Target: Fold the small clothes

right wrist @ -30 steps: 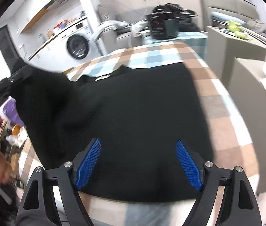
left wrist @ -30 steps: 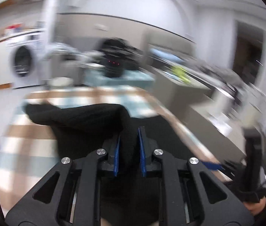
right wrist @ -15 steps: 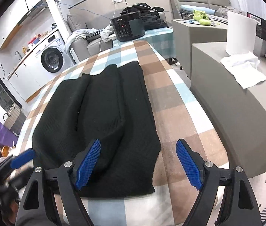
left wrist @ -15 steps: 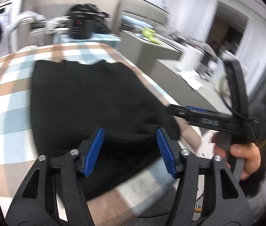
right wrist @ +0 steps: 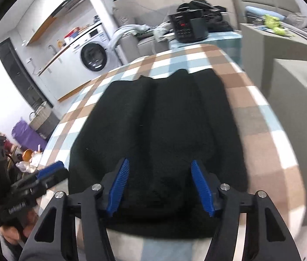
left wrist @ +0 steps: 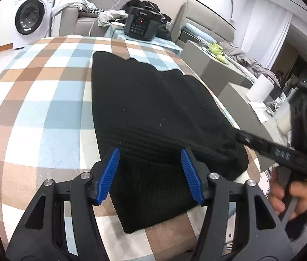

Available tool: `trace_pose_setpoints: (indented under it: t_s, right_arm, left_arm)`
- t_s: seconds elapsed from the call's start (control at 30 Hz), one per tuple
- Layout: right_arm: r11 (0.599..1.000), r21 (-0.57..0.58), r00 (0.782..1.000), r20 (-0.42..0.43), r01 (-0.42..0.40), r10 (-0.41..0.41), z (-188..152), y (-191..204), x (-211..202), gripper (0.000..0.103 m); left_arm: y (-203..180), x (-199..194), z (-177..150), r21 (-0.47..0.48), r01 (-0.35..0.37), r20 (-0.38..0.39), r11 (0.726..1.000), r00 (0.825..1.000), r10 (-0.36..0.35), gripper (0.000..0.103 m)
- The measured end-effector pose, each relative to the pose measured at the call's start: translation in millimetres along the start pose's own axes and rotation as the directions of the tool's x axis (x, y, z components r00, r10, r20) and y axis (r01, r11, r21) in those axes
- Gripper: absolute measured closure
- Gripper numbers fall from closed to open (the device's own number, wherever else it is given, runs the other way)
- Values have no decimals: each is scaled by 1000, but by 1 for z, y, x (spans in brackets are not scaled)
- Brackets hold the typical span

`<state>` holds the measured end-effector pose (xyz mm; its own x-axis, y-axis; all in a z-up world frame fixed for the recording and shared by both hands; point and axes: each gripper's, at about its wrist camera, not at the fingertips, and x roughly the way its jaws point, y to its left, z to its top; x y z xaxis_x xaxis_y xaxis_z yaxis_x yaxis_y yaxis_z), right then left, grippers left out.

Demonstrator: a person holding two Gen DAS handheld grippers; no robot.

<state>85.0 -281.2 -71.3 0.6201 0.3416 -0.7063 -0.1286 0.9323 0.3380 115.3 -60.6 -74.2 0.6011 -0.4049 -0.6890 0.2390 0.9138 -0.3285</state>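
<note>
Both grippers — left (left wrist: 149,175), right (right wrist: 160,186) — hover wide open, empty, over the black sweater (left wrist: 149,108) at the tabletop's (left wrist: 33,100) near edge.

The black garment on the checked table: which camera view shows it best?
The left wrist view shows the black garment best: it is sharp, and its far edge, left edge and near corner all show on the checked table. The right wrist view shows it blurred, its near part behind the fingers.
</note>
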Motion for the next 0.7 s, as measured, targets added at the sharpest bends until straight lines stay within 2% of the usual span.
trace_pose_setpoints:
  t_s: [0.03, 0.1, 0.2, 0.27, 0.3, 0.37, 0.4, 0.43, 0.5, 0.57, 0.6, 0.67, 0.7]
  right_arm:
    - [1000, -7, 1000, -9, -9, 9, 3, 4, 5, 50]
    - [999, -24, 998, -37, -46, 45, 8, 10, 19, 51]
    - [990, -27, 982, -128, -140, 136, 13, 17, 50, 51]
    - [986, -16, 971, -178, -165, 160, 14, 19, 69, 69]
    - [983, -15, 966, -190, -182, 176, 15, 21, 74, 96]
    - [980, -65, 975, -129, -190, 181, 24, 31, 60, 98]
    - [977, -107, 982, -65, -185, 178, 31, 38, 44, 98]
    - [983, -120, 990, -7, -142, 142, 40, 41, 29, 99]
    - [989, -129, 996, 33, -76, 81, 50, 41, 18, 99]
    - [990, -140, 999, 27, 26, -23, 54, 35, 27, 98]
    - [992, -120, 999, -7, 44, -45, 54, 28, 37, 98]
    - [998, -65, 995, -91, 27, -32, 50, 12, 51, 95]
    - [998, -51, 995, -92, 32, -37, 47, 7, 49, 91]
  left_arm:
    - [3, 2, -2, 0, -4, -9, 1000, 1000, 4, 47]
    - [-2, 2, -8, -2, -5, -18, 1000, 1000, 5, 47]
    - [1, 4, -13, -19, -9, -29, 1000, 1000, 8, 47]
    - [4, 3, -14, -31, -15, -31, 999, 999, 14, 47]
    - [6, 1, -14, -37, -16, -28, 999, 1000, 15, 47]
    - [9, -3, -12, -45, -16, -20, 999, 1000, 15, 47]
    - [9, -6, -11, -47, -15, -12, 999, 1000, 14, 47]
    - [10, -9, -10, -49, -12, -3, 999, 1000, 12, 47]
    - [9, -10, -8, -47, -12, 0, 999, 1000, 12, 47]
    - [8, -6, -8, -45, -21, -12, 999, 1000, 20, 47]
    - [7, -3, -9, -46, -17, -24, 999, 1000, 16, 47]
    - [4, 0, -11, -42, -19, -44, 999, 999, 17, 47]
    - [3, 1, -13, -36, -20, -50, 999, 999, 18, 47]
